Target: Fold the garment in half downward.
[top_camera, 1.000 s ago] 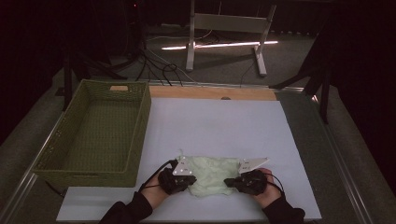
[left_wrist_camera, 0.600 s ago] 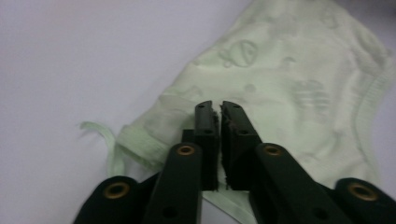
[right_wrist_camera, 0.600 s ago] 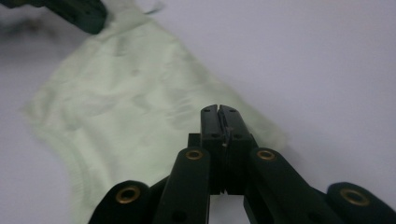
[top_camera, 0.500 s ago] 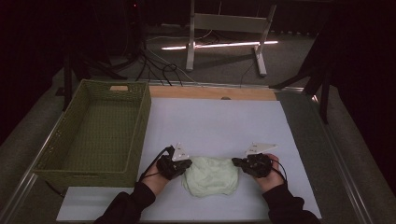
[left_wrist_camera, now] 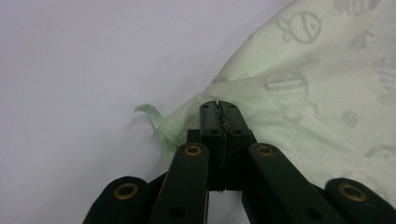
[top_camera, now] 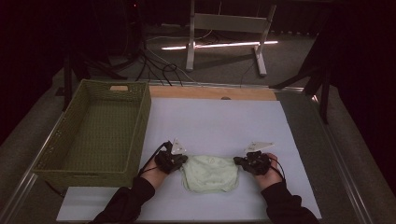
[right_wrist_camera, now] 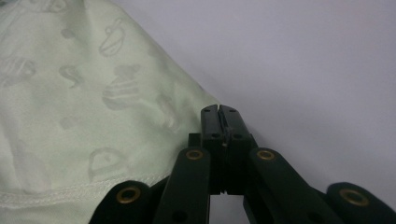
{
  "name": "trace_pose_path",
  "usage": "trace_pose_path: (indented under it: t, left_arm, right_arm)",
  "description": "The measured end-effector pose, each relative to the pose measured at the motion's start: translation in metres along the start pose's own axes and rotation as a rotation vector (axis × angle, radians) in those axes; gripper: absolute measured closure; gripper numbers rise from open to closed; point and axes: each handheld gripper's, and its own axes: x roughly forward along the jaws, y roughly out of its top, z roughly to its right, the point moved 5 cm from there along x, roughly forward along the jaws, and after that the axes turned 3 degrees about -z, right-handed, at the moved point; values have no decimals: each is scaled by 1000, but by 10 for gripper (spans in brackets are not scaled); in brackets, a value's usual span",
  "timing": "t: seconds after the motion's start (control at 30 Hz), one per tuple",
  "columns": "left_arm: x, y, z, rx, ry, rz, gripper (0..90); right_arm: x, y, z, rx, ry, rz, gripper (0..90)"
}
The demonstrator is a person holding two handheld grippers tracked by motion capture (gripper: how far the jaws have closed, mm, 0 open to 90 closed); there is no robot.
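My left claw [left_wrist_camera: 219,122] and right claw [right_wrist_camera: 219,125]: each clamped on an edge of the pale green printed garment [top_camera: 210,172], spread on the white table sheet [top_camera: 215,121] beside the wicker basket [top_camera: 95,135]. Spreading looks done; folding and basketing likely remain. Print motifs and hem stitching show in the claw views; the basket shows from above

A pale green cloth [top_camera: 210,173] with faint grey printed figures lies beside an olive-green basket [top_camera: 95,135].
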Motion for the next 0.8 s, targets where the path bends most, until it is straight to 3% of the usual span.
trace_pose_path:
  t: [0.33, 0.53, 0.6, 0.73, 0.8]
  left_arm:
    - [-1, -3, 0, 13, -5, -43, 900]
    - [-1, -3, -1, -1, -13, -50, 900]
    - [-1, -3, -1, 9, -11, -43, 900]
    - [-2, -4, -1, -11, -23, -13, 893]
    - [-6, -2, 1, -12, -30, 12, 807]
  right_arm:
    - [0, -1, 1, 2, -22, -24, 900]
    - [-1, -2, 1, 3, -25, -26, 900]
    - [0, -2, 0, -3, -31, -27, 900]
    - [0, -2, 1, 5, -18, -18, 899]
    - [-2, 0, 2, 12, -12, -4, 898]
